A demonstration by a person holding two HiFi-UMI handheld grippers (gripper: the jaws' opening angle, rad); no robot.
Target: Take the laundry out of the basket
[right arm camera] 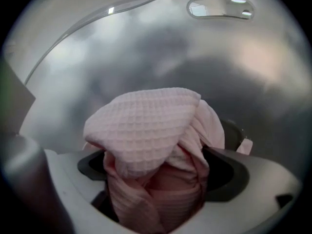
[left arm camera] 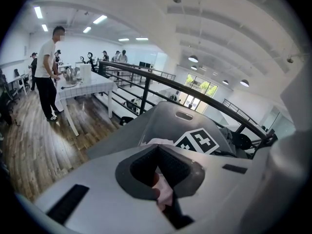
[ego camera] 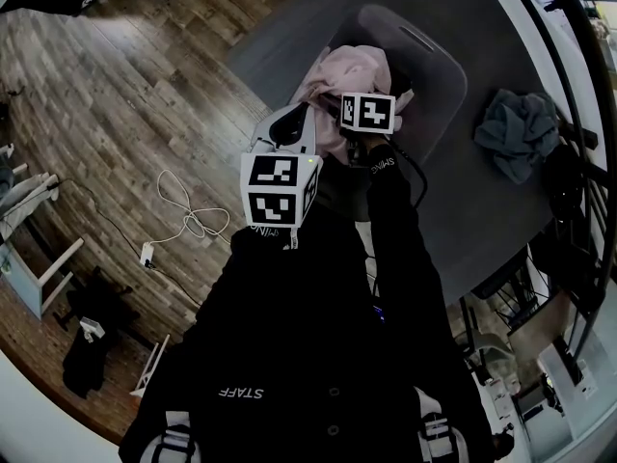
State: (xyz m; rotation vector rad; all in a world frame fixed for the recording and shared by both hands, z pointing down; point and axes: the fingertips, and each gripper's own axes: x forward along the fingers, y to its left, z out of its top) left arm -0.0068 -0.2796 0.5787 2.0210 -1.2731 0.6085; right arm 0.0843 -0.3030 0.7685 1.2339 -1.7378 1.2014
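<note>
Towel [right arm camera: 146, 126] sat bunched in the basket [ego camera: 443, 85], loose between the wide-open jaws of the right hand-held gripper [right arm camera: 161, 179] while the left hand-held gripper [left arm camera: 158, 167] pinched a fold, so a slow straight lift looked wisest.

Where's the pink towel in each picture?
Head view: the pink waffle towel is upper middle, inside the grey basket.
Left gripper view: only a small pink scrap shows, low in the middle.
Right gripper view: it fills the centre.
Shared landmark: the basket's handle slot.
</note>
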